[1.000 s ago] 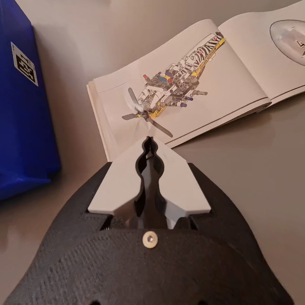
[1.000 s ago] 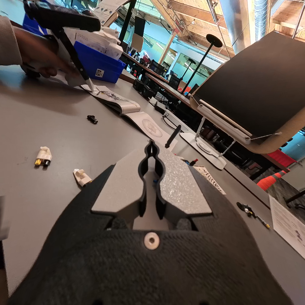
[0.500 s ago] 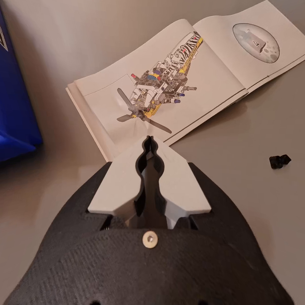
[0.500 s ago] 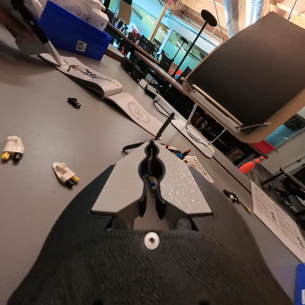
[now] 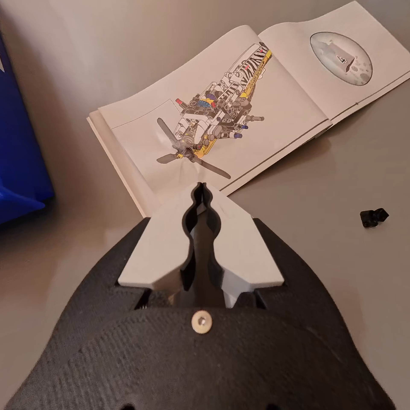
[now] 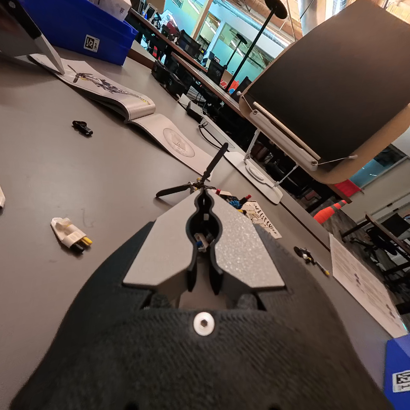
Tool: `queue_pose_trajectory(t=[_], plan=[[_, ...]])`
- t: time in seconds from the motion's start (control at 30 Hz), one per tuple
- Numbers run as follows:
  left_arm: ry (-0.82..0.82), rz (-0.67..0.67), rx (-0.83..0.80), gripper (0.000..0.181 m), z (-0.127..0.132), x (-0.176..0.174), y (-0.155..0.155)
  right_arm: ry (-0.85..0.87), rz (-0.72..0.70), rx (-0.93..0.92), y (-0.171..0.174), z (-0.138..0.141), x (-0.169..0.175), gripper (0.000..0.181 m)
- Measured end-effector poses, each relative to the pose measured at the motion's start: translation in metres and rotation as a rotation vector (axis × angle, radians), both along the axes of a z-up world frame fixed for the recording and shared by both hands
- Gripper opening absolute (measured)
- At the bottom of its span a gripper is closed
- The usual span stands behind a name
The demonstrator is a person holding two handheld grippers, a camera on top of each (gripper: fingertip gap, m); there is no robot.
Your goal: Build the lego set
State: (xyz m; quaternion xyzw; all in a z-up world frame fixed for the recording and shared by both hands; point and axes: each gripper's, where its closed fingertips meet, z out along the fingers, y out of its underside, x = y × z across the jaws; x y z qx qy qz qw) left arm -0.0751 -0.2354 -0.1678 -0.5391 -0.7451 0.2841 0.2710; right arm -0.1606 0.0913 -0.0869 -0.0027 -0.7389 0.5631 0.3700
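Fingers [image 5: 177, 233] of matte grey plastic, wavy inner edges, tips meeting.

My left camera looks steeply down, close over the open booklet [image 5: 221, 106] on the surface [image 5: 310, 221]. My right camera sits low, facing across it. Both catch the booklet and a black piece [image 5: 373, 217].

Plane model [image 6: 221, 188]: part-built, black propeller blades, zebra-striped panel; on the grey table just past my right gripper's tips.
Instruction booklet [image 5: 221, 106]: open flat, plane drawing on its left page.
Black connector [image 5: 374, 218]: loose, right of the booklet.
White sub-assembly [image 6: 69, 235]: yellow and black pins at one end, lying on my left.
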Motion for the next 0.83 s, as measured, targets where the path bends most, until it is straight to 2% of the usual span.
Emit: queue_pose_trajectory(t=[0.13,0.43,0.63,0.83], plan=[[0.003,0.0,0.009,0.002,0.0,0.0,0.0,-0.021,0.0,-0.069,0.006,0.008,-0.002,0.0],[-0.006,-0.02,-0.02,0.002,0.0,-0.001,0.002,-0.11,-0.003,-0.348,0.035,0.038,-0.012,0.0],[0.009,-0.03,0.026,0.002,0.0,-0.001,0.003,-0.09,0.001,-0.345,0.035,0.038,-0.009,0.0],[0.045,-0.047,0.145,0.002,0.001,-0.002,0.005,-0.09,0.001,-0.352,0.036,0.039,-0.01,0.0]])
